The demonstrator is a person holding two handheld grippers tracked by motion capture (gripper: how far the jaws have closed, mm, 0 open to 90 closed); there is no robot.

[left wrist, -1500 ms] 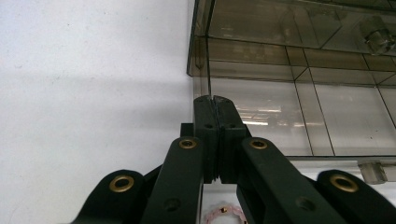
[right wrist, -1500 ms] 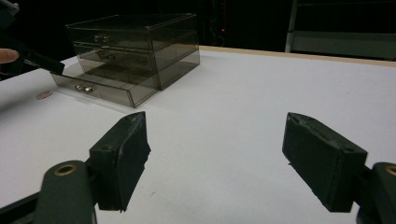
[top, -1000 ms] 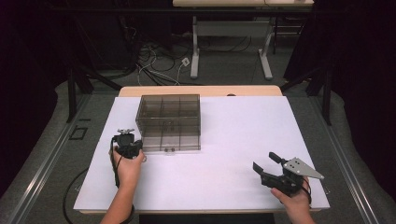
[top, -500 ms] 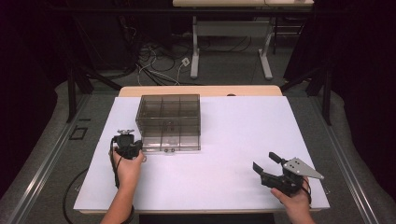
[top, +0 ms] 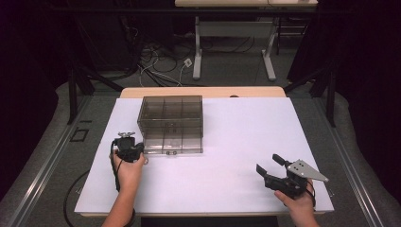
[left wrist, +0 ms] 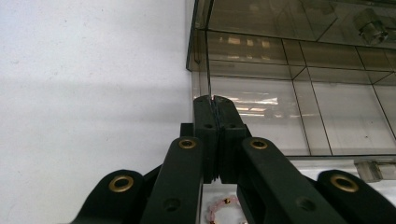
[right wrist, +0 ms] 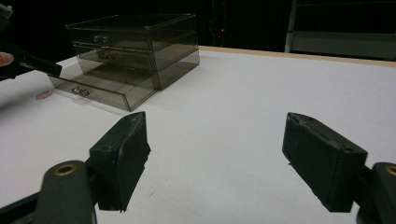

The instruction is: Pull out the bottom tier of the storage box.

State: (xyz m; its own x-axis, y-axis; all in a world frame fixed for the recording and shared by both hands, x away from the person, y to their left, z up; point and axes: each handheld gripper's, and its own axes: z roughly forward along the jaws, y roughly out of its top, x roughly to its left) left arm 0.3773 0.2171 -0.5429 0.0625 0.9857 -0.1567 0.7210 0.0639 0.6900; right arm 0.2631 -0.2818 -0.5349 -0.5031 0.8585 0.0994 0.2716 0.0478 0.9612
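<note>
White desk (top: 236,142) carries a smoked drawer box (top: 171,124), bottom drawer (right wrist: 93,86) pulled out. Left tool (left wrist: 215,107), jaws together, rests at its corner; right tool (right wrist: 215,154) waits apart, empty.

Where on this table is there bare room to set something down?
The white table lies bare between the drawer box and the right gripper, and along the whole right side. It is crowded at the box's front left corner, where the left gripper and a small bracelet sit.
</note>
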